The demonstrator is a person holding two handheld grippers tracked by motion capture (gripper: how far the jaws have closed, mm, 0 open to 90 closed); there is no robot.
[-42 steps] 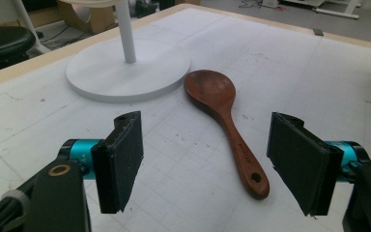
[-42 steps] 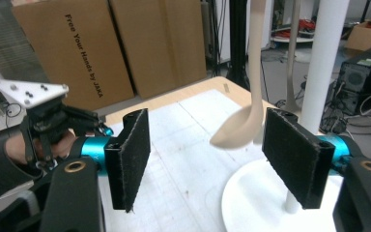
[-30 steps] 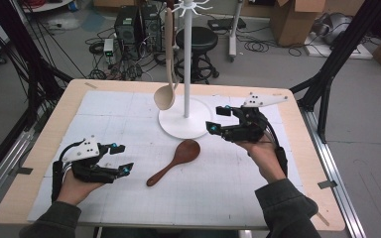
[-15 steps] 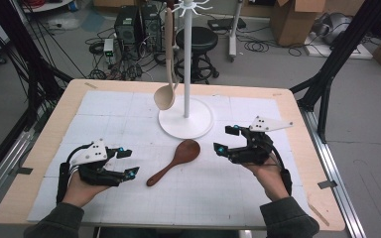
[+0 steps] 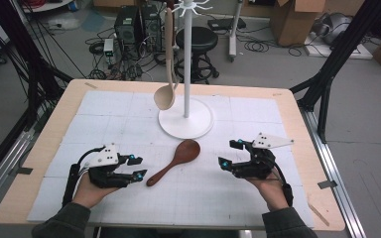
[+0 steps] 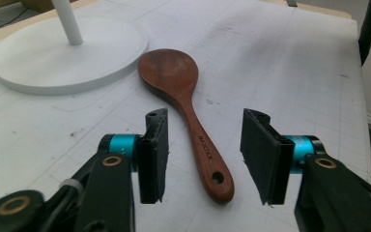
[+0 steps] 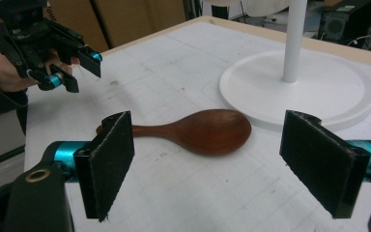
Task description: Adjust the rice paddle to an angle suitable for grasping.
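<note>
A: Starting at the left, what does the left tool (image 5: 140,167) do?

B: It lies low over the table (image 5: 39,198), its jaws parted and just now closing in, with the handle end of the dark wooden spoon (image 5: 174,161) lined up between them in the left gripper view. The pads (image 6: 153,155) stand clear on either side of the handle; nothing is gripped yet.

A: Where does the spoon rest?

B: Flat on the white gridded mat, bowl up, just in front of the round base of the white rack (image 5: 185,117). Its bowl points toward that base; its handle runs back toward the left tool. A pale wooden ladle (image 5: 166,74) hangs from the rack behind.

A: And at the right?

B: The right tool (image 5: 229,153) hovers near the bowl end, jaws released and wide, holding nothing. In the right gripper view the spoon (image 7: 193,129) lies crosswise beyond its pads (image 7: 107,162).

A: How should the spoon handle?

B: Judged from its look, it is rigid, light, one-piece wood with a smooth finish, hardly fragile. The narrow handle, a little ahead of the hanging hole (image 6: 217,177), suits a pinch best. Lying flat, it leaves little room beneath, so the pads must come down close to the mat. The broad bowl would probably slip or tilt.
</note>
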